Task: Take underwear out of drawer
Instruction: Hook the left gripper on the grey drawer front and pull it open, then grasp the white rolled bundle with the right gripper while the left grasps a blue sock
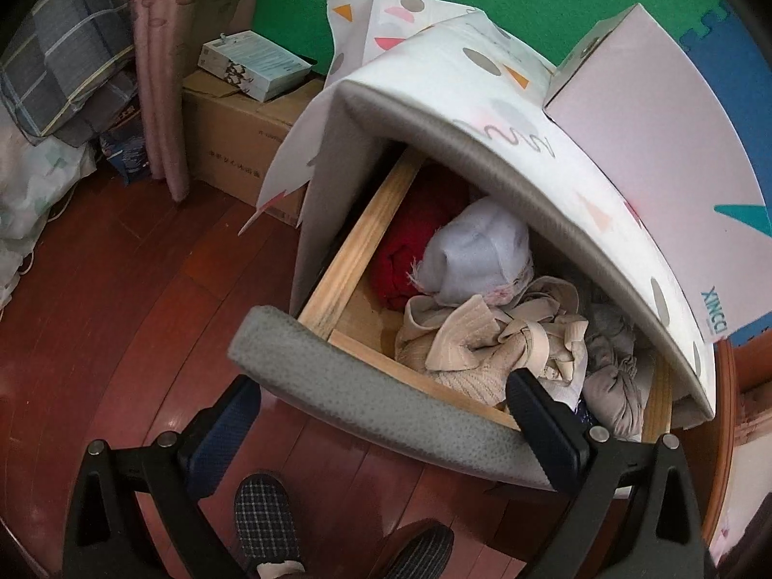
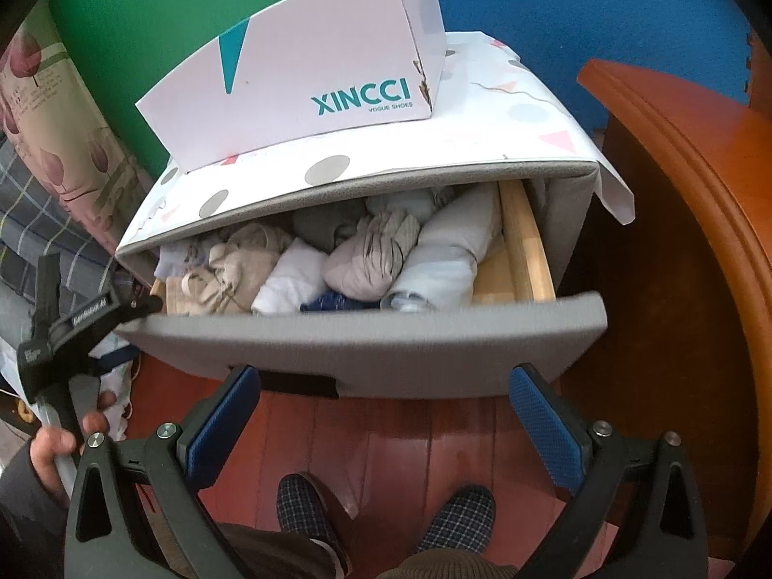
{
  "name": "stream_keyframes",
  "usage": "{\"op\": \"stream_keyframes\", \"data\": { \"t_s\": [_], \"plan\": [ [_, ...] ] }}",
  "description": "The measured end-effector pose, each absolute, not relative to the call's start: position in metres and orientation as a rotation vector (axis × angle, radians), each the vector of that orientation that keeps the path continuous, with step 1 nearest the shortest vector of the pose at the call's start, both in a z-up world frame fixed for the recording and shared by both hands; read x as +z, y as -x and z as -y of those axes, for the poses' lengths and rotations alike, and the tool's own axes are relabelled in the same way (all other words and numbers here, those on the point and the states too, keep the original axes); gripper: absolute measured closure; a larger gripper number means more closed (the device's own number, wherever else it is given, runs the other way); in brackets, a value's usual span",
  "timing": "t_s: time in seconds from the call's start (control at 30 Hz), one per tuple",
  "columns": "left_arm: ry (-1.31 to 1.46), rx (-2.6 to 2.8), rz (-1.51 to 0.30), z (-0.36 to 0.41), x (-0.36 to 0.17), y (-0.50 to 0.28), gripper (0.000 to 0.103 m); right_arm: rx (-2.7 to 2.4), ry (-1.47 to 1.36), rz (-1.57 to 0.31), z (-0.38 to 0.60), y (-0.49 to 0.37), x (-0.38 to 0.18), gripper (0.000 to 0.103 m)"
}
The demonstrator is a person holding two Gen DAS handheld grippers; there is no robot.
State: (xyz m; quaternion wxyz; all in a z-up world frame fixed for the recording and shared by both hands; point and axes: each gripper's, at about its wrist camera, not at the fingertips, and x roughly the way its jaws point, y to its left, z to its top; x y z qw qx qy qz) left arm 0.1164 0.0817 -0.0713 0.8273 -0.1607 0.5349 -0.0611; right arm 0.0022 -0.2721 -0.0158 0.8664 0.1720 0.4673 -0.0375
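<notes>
Nearest me, checked slippers (image 2: 309, 506) stand on the red-brown plank floor (image 1: 120, 299). The right gripper (image 2: 386, 415) hangs low before the grey felt drawer front (image 2: 386, 337), blue pads wide apart, holding nothing. The left gripper (image 1: 381, 415) straddles that front's left end, one finger (image 1: 540, 410) inside the open wooden drawer (image 1: 357, 236), jaws spread. A crumpled beige underwear bundle (image 1: 482, 337) lies near-left among rolled clothes. Farther back, a white shoebox (image 2: 309, 77) tops the patterned cabinet (image 2: 482, 144); an orange wooden bedframe (image 2: 675, 193) crowds its right side.
</notes>
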Motion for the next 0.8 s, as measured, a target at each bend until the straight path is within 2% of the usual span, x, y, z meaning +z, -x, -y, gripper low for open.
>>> {"op": "stream_keyframes", "data": {
  "t_s": [0.4, 0.8],
  "plan": [
    [0.342, -0.129, -1.133, -0.101, -0.071, -0.065, 0.0, -0.081, -0.364, -0.962, 0.271, 0.0, -0.009, 0.001],
    [0.3, -0.122, -1.133, -0.109, -0.066, -0.029, 0.0, -0.031, -0.327, -1.171, 0.277, -0.022, -0.007, 0.001]
  ]
}}
